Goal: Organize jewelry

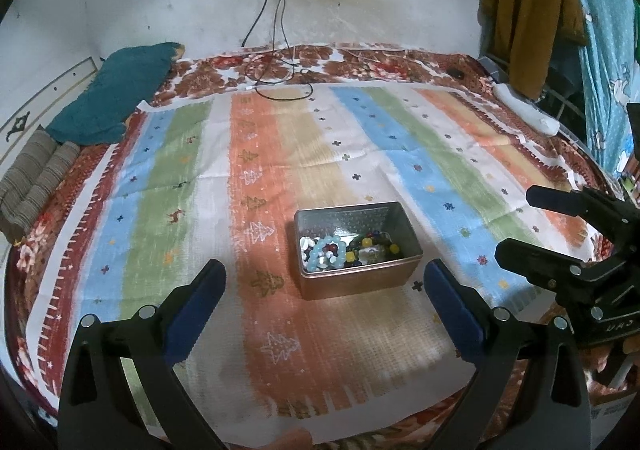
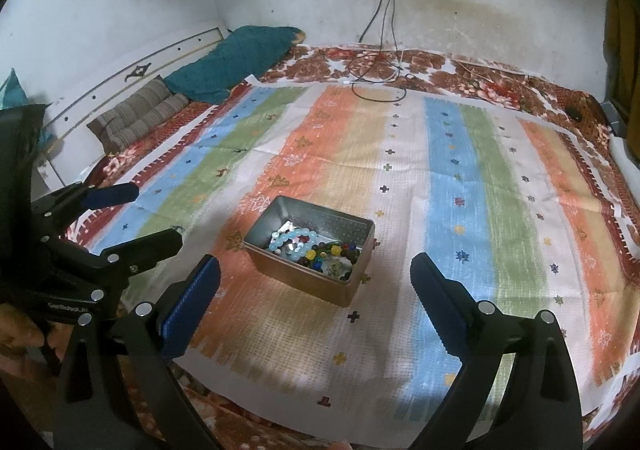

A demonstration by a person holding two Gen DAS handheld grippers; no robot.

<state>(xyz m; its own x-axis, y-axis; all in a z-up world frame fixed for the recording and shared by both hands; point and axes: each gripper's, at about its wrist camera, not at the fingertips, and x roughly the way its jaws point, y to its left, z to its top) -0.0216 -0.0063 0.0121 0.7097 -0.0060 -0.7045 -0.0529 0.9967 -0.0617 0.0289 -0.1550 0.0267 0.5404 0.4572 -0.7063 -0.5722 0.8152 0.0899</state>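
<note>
An open metal tin (image 1: pixel 404 228) stands on a striped cloth (image 1: pixel 256 154) on a bed. It holds bead bracelets: a light blue one (image 1: pixel 330 250), a white one and a multicoloured one (image 1: pixel 370 244). My left gripper (image 1: pixel 324 278) is open and empty, hovering near and in front of the tin. My right gripper (image 2: pixel 316 270) is open and empty, also just in front of the tin (image 2: pixel 260 234), whose beads (image 2: pixel 304 246) show there. Each gripper shows in the other's view: the right one (image 1: pixel 516 222) to the tin's right, the left one (image 2: pixel 156 212) to its left.
A teal blanket (image 1: pixel 112 98) and a striped cushion (image 1: pixel 32 182) lie at the bed's far left. Charger cables (image 1: pixel 280 82) hang from a wall socket onto the bed. Clothes (image 1: pixel 532 10) hang at the right. A white object (image 1: pixel 524 108) lies on the bed's right edge.
</note>
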